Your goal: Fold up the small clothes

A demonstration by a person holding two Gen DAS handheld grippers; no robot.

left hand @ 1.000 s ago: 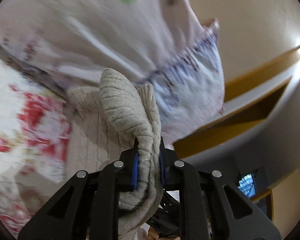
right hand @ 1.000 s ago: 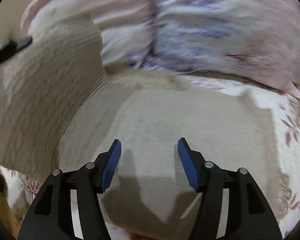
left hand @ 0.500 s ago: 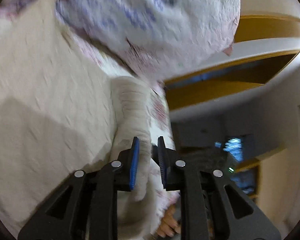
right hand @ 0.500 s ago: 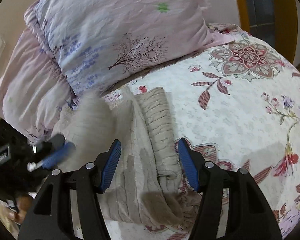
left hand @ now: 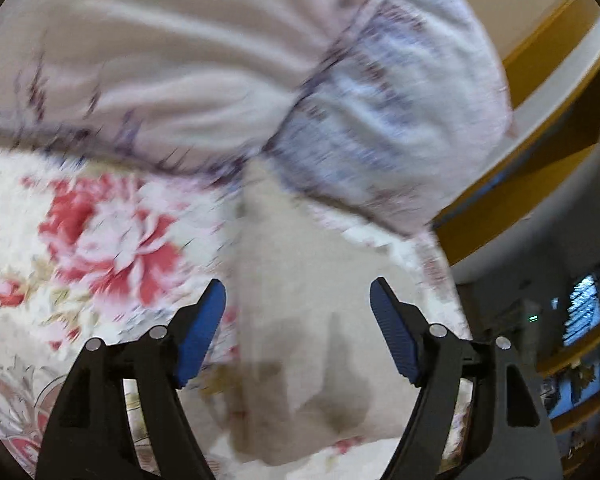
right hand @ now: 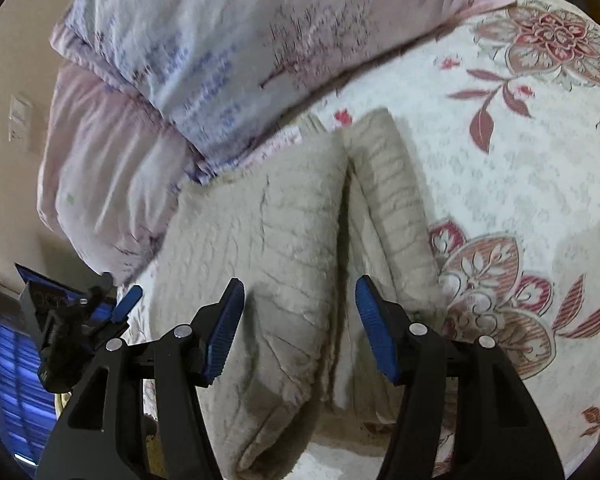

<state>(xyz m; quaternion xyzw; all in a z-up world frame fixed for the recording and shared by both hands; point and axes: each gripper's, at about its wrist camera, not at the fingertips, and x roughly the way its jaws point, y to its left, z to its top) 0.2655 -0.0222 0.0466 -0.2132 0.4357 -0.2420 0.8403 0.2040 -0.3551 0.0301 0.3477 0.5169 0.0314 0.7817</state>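
A beige knitted garment (right hand: pixel 300 240) lies folded on the floral bedspread (right hand: pixel 500 160), its two ribbed halves side by side. My right gripper (right hand: pixel 300 320) hovers just above its near end, open, with nothing pressed between the blue pads. In the left wrist view the same beige garment (left hand: pixel 300 300) lies blurred below my left gripper (left hand: pixel 298 320), whose jaws are opening wide and no longer grip the cloth. That left gripper (right hand: pixel 100 312) also shows at the lower left of the right wrist view, beside the garment's edge.
Two pinkish-lilac printed pillows (right hand: pixel 240 40) are stacked just behind the garment. The bedspread's edge (left hand: pixel 440 280) drops off at the right of the left wrist view, with yellow-trimmed furniture (left hand: pixel 540 140) and a dark room beyond. A wall switch (right hand: pixel 20 120) is at far left.
My left gripper let go of the knitted garment and spread its jaws; the cloth now lies on the bed. The right gripper swung round above the folded garment, still open.
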